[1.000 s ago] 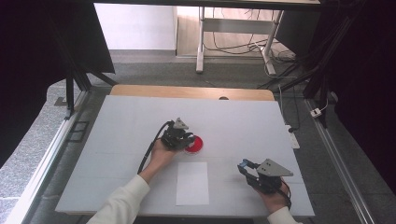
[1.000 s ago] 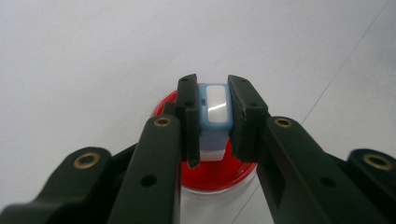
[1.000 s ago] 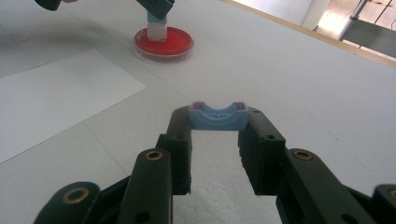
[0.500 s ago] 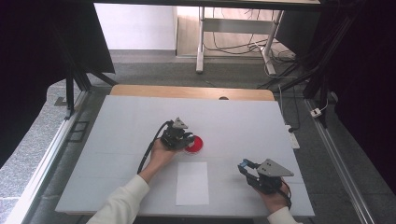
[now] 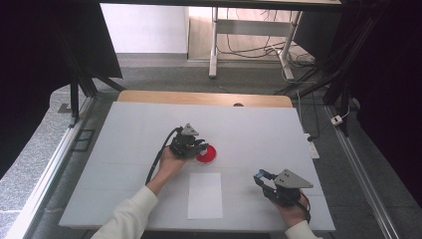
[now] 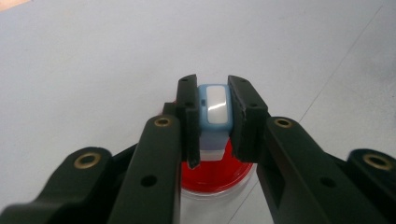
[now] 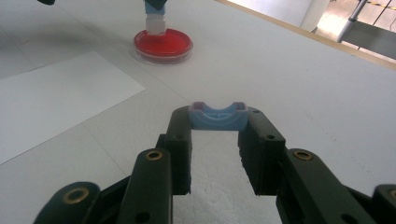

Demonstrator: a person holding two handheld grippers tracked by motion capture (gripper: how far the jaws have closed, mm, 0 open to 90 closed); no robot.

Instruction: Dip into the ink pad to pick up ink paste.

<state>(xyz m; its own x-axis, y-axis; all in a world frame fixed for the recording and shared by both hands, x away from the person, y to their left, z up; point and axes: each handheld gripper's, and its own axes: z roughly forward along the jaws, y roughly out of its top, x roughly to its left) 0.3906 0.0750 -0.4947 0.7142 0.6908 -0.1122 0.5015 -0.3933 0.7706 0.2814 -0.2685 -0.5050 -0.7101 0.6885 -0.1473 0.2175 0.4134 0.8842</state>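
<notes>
We clamp the blue stamp (image 6: 214, 112) in our left gripper (image 6: 214, 116), pressing it into the red ink dish (image 6: 219, 175) to load it, while our right gripper (image 7: 217, 122) grips its blue cap (image 7: 217, 117) aside.

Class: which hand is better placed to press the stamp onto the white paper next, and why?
Probably the left. The left gripper holds the blue stamp over the red ink dish, beside the white paper; the right gripper holds the blue cap.
</notes>
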